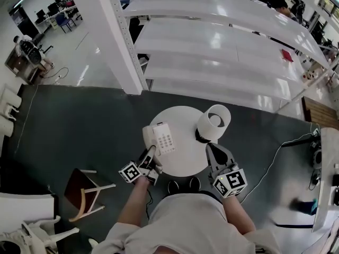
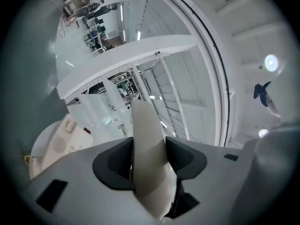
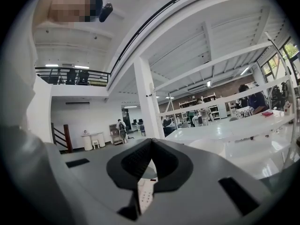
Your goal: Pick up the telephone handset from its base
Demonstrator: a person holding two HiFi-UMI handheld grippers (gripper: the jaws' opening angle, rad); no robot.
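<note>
Furthest left of my left tongs stood one wooden chair on the dark floor, well apart from them. My left tongs were clamped on the one telephone handset, both pads pressed against its sides. The left gripper view showed the handset standing up between the jaws, with its far end reaching past the tips. It was held clear of the base, which lay below and to the left of the jaws there. From the head view the one base, keypad up, sat just ahead of my left tongs and a little to their right. It rested on the one round white table.

Between my two tongs was bare tabletop. My right tongs hung over the table's right edge, jaws together at the tips with nothing gripped. Part of a white keypad showed through the gap behind the tips in the right gripper view. Just ahead of them stood one lamp with a white shade, also on the table.
</note>
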